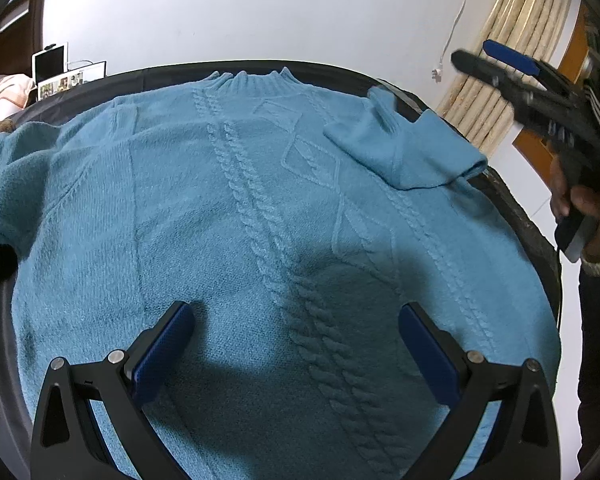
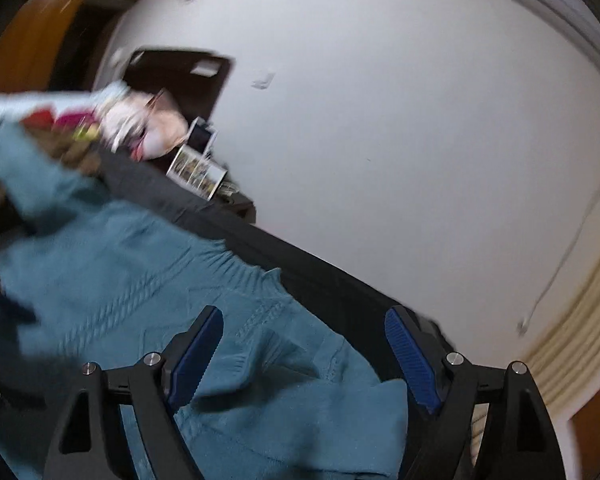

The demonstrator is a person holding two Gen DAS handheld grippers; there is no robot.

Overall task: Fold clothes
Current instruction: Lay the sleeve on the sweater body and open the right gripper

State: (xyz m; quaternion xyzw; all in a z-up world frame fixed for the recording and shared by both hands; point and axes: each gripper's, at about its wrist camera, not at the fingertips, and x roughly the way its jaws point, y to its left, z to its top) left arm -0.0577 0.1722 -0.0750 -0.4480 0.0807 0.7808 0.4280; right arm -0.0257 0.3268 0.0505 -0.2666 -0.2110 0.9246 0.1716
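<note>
A teal cable-knit sweater (image 1: 260, 208) lies spread flat on a dark table (image 1: 516, 216), collar (image 1: 252, 78) toward the white wall (image 1: 260, 8). Only the left wrist view takes in the whole garment: one sleeve (image 1: 404, 152) is folded in over the sweater's chest on the side nearest the curtain (image 1: 512, 52), while the other sleeve (image 1: 8, 176) still trails off the sweater's opposite edge. That view also catches the right gripper (image 1: 476, 56) held in the air beyond the folded sleeve, off the sweater and clear of the table edge, gripped by the person's hand (image 1: 588, 204); its fingers stand apart with nothing between them. The right wrist view is blurred but shows what the other cannot: a heap of mixed clothing (image 2: 112, 120) past the sweater's far sleeve, and the folded sleeve close beneath its own tips. In it the right gripper (image 2: 304, 348) tilts down over the collar side of the sweater, jaws wide and empty. The left gripper (image 1: 296, 344) hovers over the sweater's lower body, pointing toward the collar, its blue pads (image 1: 164, 348) spread wide and holding nothing, its shadow falling on the knit just ahead.
</note>
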